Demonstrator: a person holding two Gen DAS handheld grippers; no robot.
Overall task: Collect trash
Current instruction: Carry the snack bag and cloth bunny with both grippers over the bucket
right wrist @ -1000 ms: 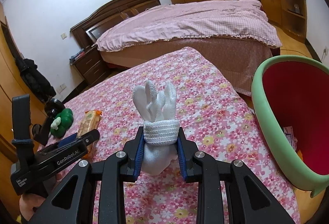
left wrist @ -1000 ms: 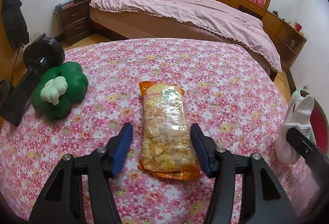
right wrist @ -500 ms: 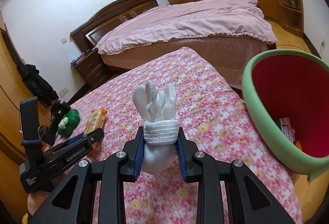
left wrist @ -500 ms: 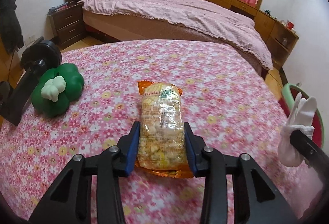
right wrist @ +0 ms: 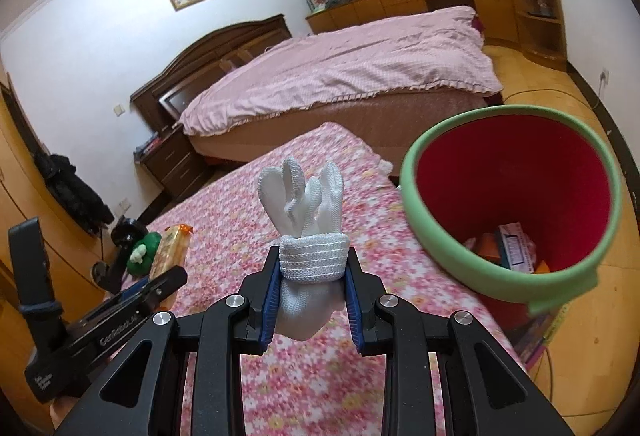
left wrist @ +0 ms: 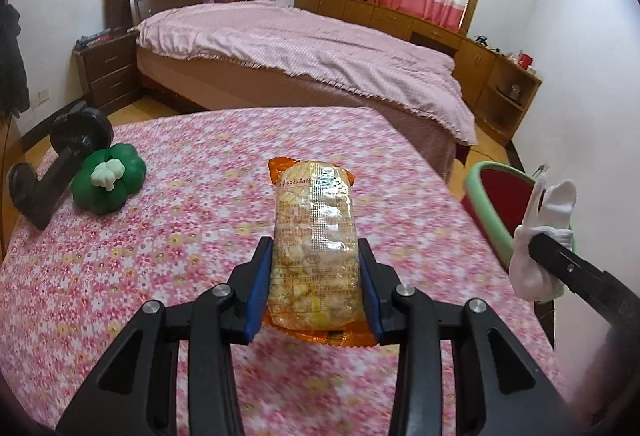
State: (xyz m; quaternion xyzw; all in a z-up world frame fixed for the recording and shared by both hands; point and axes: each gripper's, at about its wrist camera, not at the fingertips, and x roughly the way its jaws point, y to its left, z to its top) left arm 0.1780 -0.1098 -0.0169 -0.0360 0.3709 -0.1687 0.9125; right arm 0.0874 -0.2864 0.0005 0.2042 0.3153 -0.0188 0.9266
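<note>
Snack packet (left wrist: 316, 248), clear film with orange ends, printing too small to read: clamped between the blue pads of the left gripper (left wrist: 316, 288), lifted off the flowered surface (left wrist: 192, 228); its jaws have just been closing. White knit glove (right wrist: 306, 236), rolled at the cuff: gripped in the right gripper (right wrist: 310, 296). Left gripper body in the right view reads "GenRobot.AI". Green pumpkin toy (left wrist: 108, 184) on the surface. Green-rimmed red bin (right wrist: 512, 204) beside the surface, holding wrappers. Pink-covered bed (left wrist: 304, 48) beyond.
</note>
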